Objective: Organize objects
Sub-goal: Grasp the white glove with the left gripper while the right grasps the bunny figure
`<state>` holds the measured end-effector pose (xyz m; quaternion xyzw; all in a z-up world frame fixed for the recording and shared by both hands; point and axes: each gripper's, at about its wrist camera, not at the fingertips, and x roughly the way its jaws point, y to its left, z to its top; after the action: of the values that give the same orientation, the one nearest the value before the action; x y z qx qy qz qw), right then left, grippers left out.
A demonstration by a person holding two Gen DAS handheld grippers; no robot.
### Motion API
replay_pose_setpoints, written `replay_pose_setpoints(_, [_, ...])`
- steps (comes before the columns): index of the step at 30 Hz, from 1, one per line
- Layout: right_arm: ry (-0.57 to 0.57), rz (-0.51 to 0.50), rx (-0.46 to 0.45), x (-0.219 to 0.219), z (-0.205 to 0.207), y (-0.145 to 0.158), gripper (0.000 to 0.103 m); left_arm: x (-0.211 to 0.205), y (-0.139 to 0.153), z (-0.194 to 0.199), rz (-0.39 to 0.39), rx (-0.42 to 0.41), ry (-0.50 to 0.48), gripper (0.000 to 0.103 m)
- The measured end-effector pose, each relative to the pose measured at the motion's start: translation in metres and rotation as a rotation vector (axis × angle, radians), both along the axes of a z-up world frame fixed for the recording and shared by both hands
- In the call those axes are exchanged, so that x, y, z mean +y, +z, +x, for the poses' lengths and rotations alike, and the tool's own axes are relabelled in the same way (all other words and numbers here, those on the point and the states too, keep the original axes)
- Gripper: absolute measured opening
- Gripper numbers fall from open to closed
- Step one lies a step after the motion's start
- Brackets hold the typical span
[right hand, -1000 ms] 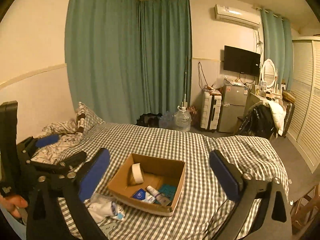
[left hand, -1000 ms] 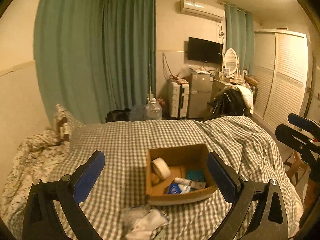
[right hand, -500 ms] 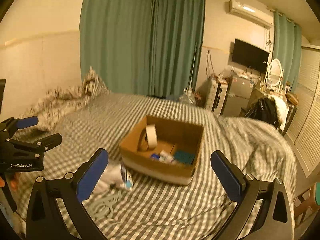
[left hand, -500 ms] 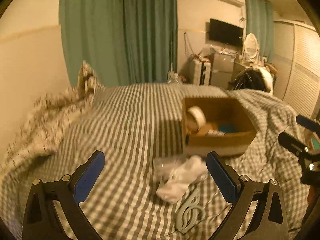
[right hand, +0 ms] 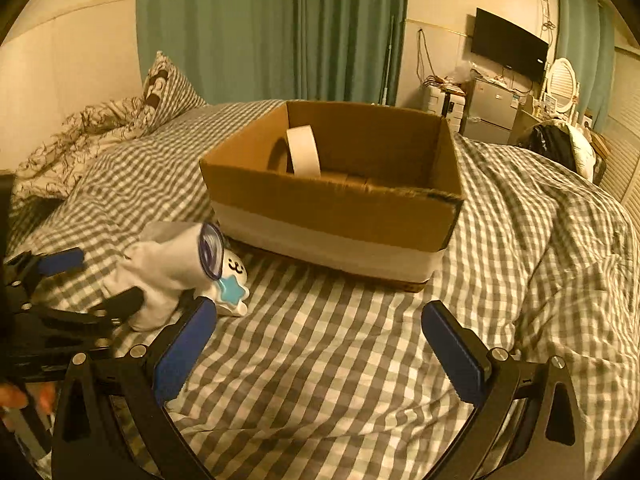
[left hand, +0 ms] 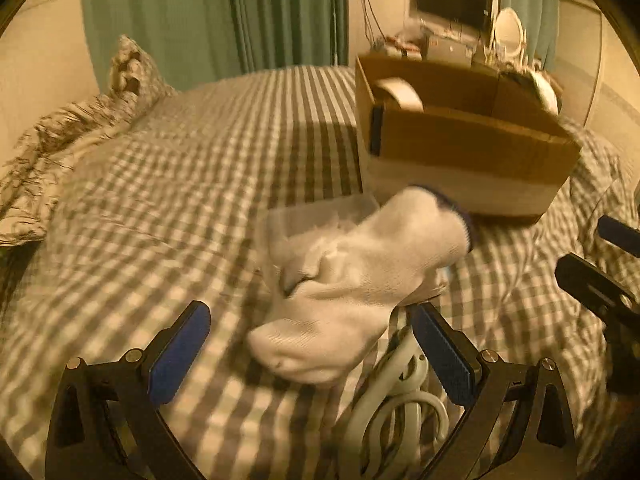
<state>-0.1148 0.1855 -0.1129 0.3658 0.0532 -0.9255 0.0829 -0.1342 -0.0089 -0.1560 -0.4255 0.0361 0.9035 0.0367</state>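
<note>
Since the white sock [left hand: 352, 292] is soft knit, it should be light and limp, compress under the pads and drape once lifted; judged best taken across its bunched middle, where the fabric is thickest, rather than at the dark-edged cuff or the toe. No fragility concern.

Left claw [left hand: 308, 344]: wide open, nothing between the blue pads. The sock lies on the checked bed cover [left hand: 180, 184] just ahead of and between the fingers, toe end nearest, cuff pointing toward the cardboard box [left hand: 460, 152]. The right-hand pad sits close beside the sock's lower edge; contact cannot be confirmed.

Under and beside the sock: a clear plastic container [left hand: 320, 212], partly covered, and pale plastic hangers [left hand: 400, 404] near the right finger. Judged risk: a low closure may catch a hanger along with the sock.

Right claw [right hand: 320, 344]: also wide open and empty, hovering over bare cover in front of the box. In its view the sock lies to the left, with a small white toy with a blue star [right hand: 234, 280] touching it.

Box stands on the bed just beyond the sock, a tape roll [right hand: 304, 152] upright inside.
</note>
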Motion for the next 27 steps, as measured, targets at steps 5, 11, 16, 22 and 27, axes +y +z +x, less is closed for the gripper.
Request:
replay_pose_setpoints(5, [0.020, -0.011, -0.035, -0.001, -0.006, -0.018, 0.103, 0.008, -0.025, -0.013, -0.021, -0.060, -0.030, 0.070])
replay_pose_setpoints(11, [0.014, -0.014, -0.058, -0.002, -0.010, -0.022, 0.103, -0.010, -0.003, 0.005, 0.058, -0.037, 0.014, 0.054])
replay_pose_setpoints(16, [0.028, -0.010, -0.058, -0.017, -0.015, -0.019, 0.103, -0.025, 0.030, 0.020, 0.014, 0.048, 0.053, 0.054])
replay_pose_setpoints(22, [0.088, 0.040, -0.089, -0.056, -0.034, -0.029, 0.103, -0.041, 0.023, 0.019, -0.061, 0.057, 0.112, 0.054])
replay_pose_setpoints(27, [0.114, 0.035, -0.147, -0.077, -0.058, -0.052, 0.103, -0.054, 0.017, 0.013, -0.001, 0.034, 0.130, 0.054])
